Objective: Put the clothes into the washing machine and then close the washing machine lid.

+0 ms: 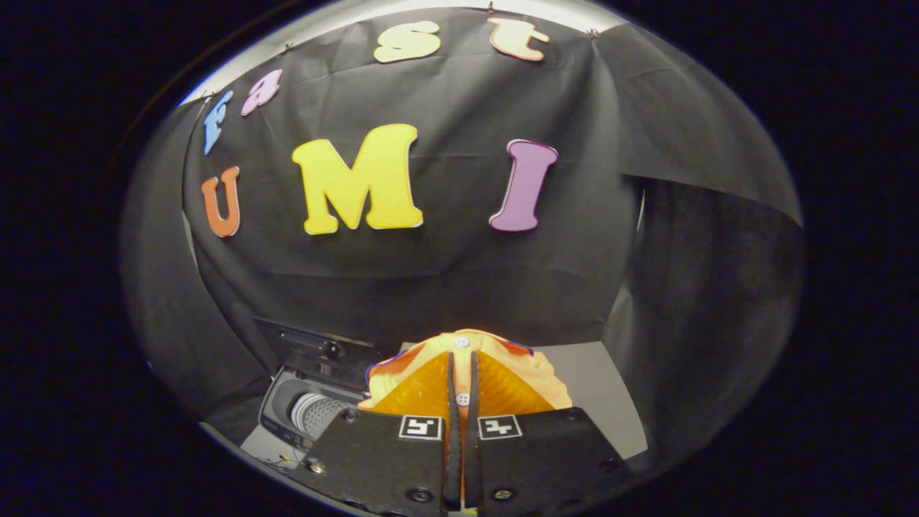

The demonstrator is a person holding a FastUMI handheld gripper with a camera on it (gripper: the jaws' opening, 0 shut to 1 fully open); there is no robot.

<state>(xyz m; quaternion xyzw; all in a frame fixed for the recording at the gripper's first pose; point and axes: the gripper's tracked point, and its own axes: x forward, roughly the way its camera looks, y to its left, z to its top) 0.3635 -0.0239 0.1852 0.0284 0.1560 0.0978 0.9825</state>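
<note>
My gripper (463, 359) is shut on an orange garment (535, 373) with small white buttons, held up in the air. The cloth bunches around both fingers and spills past their tips. Below and to the left of the fingers stands a small dark washing machine (287, 402). Its lid (316, 345) is raised at the back and the perforated metal drum (316, 413) shows through the top opening. The garment hangs to the right of that opening, above the table.
A pale grey table top (596, 402) lies under and to the right of the gripper. Black cloth walls close the booth behind and on both sides, with a fold hanging at the right.
</note>
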